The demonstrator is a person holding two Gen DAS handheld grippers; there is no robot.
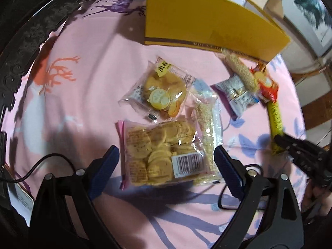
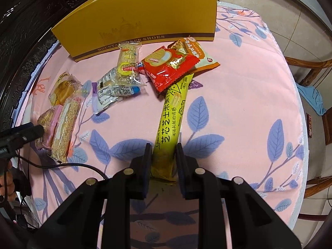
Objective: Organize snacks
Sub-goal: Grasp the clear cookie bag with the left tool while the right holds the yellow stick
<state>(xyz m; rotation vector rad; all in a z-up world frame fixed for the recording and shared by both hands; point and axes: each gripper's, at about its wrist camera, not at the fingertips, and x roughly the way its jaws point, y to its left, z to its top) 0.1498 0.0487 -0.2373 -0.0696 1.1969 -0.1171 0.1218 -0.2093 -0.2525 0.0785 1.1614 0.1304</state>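
Observation:
Several snack packs lie on a pink leaf-print cloth (image 2: 238, 87) in front of a yellow shoe box (image 2: 141, 20). My left gripper (image 1: 166, 155) is open, its blue pads on either side of a clear bag of round crackers (image 1: 157, 151) without touching it. Beyond that bag lie a round cake pack (image 1: 161, 91) and a sesame bar (image 1: 205, 128). My right gripper (image 2: 163, 147) is shut on the near end of a long yellow snack stick (image 2: 172, 114). The stick's far end lies under a red packet (image 2: 170, 68) and an orange packet (image 2: 199, 51).
A white and purple pack (image 2: 112, 91) and a grain bar (image 2: 128, 66) lie mid-table. A black cable (image 2: 68, 166) runs over the near left of the cloth. Dark carved furniture (image 1: 20, 31) stands on the left, a wooden chair (image 2: 311, 66) with a blue cloth (image 2: 311, 99) on the right.

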